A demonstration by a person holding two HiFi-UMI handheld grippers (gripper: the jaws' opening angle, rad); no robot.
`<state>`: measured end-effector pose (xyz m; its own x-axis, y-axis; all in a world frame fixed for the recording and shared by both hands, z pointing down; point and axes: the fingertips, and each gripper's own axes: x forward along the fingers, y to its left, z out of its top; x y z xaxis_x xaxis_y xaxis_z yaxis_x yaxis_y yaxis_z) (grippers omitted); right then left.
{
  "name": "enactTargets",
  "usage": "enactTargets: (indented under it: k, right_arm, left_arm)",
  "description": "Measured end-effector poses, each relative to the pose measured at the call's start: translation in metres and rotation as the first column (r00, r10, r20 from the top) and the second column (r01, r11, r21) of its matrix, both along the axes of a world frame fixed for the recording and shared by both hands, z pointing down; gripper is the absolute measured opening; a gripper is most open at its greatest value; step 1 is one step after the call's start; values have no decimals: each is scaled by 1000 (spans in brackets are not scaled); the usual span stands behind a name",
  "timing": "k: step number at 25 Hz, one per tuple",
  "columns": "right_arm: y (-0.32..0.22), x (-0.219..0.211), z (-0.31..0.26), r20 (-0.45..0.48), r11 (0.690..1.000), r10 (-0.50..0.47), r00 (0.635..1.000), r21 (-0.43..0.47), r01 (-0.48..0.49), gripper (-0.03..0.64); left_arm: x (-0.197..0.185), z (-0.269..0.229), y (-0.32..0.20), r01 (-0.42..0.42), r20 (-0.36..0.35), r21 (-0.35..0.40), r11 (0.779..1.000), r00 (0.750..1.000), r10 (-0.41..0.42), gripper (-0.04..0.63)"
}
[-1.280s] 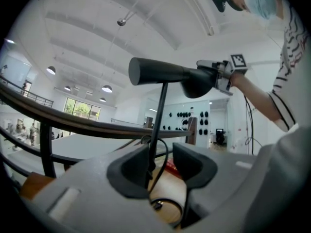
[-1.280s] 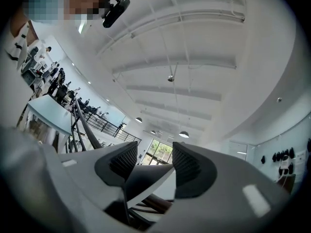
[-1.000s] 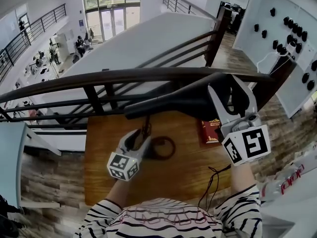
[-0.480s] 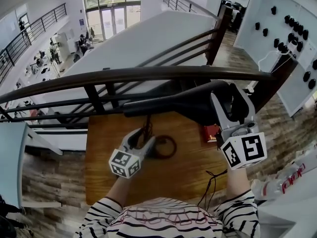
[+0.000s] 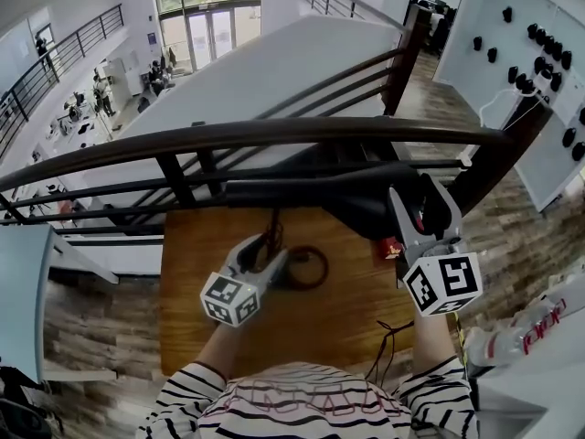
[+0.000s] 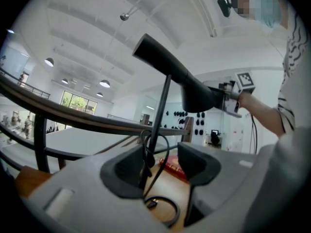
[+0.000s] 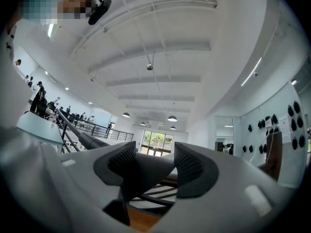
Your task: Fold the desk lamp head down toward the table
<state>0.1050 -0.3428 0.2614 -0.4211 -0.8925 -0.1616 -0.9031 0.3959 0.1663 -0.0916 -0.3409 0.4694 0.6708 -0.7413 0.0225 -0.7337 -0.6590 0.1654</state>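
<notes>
Right gripper point(image 5: 419, 196), above the table's point(image 5: 347, 314) right side: I clamp the wide end of the lamp head point(image 5: 302, 193) so I can press it down. Its jaws have just been opening slightly, yet both pads sit on the head. Left gripper point(image 5: 263, 250), low over the table's middle: jaws just opened, loosely astride the lamp stem point(image 6: 158, 115), likely to steady it. The head hangs roughly level above the table's far edge.
</notes>
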Motion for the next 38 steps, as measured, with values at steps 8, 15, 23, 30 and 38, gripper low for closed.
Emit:
enactTargets:
  k: [8,15,23,30,38]
  right_arm:
    - [-4,2,58,29,985,-3,1000,-171,8,222]
    - [-5,-13,104,38,961,-23,999,-273,33,202]
    - [-7,-33,135,31,939,-52,998,-339,59,199]
    - [-9,-43,149,27,930,-58,998,-362,64,186]
    - [-8,-56,163,16,915,-79,997,-395,79,173]
  left_arm:
    - [2,3,2,4,5,-4,1000,1000,-4,216]
    - [3,3,2,-2,-2,-11,1000,1000,2,216]
    - [-3,5,5,-60,-31,-18,998,998,60,216]
    - [-3,5,5,-69,-83,-10,998,994,68,235]
    - [0,6,9,-83,-78,-8,997,994,82,249]
